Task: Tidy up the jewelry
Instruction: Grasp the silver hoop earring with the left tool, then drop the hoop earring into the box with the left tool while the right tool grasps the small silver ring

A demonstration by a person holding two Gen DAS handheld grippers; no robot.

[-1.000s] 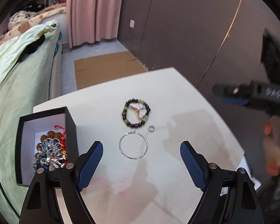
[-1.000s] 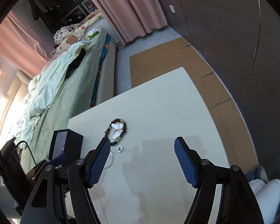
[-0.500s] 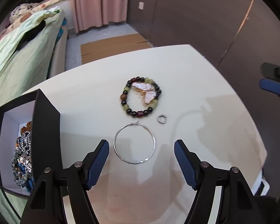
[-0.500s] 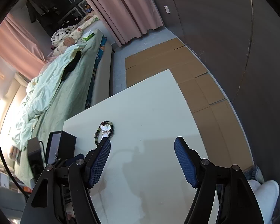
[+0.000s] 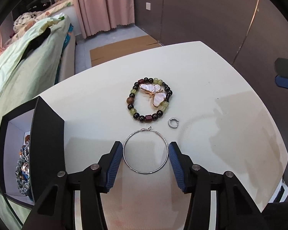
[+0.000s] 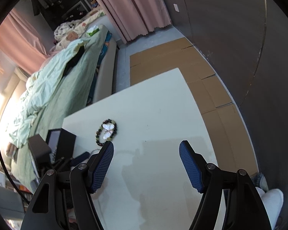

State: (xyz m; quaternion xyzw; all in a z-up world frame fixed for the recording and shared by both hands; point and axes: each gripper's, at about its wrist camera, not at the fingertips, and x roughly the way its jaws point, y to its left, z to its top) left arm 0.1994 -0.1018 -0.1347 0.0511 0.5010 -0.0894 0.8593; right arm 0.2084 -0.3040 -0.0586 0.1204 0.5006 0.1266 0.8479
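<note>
A thin silver hoop earring (image 5: 146,172) lies flat on the white table (image 5: 220,95). My left gripper (image 5: 145,149) stands low over it with one blue pad on each side. Its jaws are closing, and the pads sit right at the wire without clearly pressing it. Beyond the hoop lie a beaded bracelet (image 5: 131,100), a pearly butterfly brooch (image 5: 155,95) resting on it, and a small silver ring (image 5: 172,127). A black box (image 5: 48,143) at the left holds several jewelry pieces (image 5: 23,166). My right gripper (image 6: 146,149) hovers open over bare table, right of the bracelet (image 6: 98,134).
A bed with a green quilt (image 5: 19,67) runs along the table's left side. Cardboard sheets (image 6: 163,61) cover the floor past the far edge, before pink curtains (image 5: 101,5) and a dark wall. A white slipper (image 6: 272,197) shows past the table's right edge.
My left gripper dropped toward the table and came forward over the hoop, and its jaws narrowed from wide apart to just outside the wire. The right gripper kept its opening.
</note>
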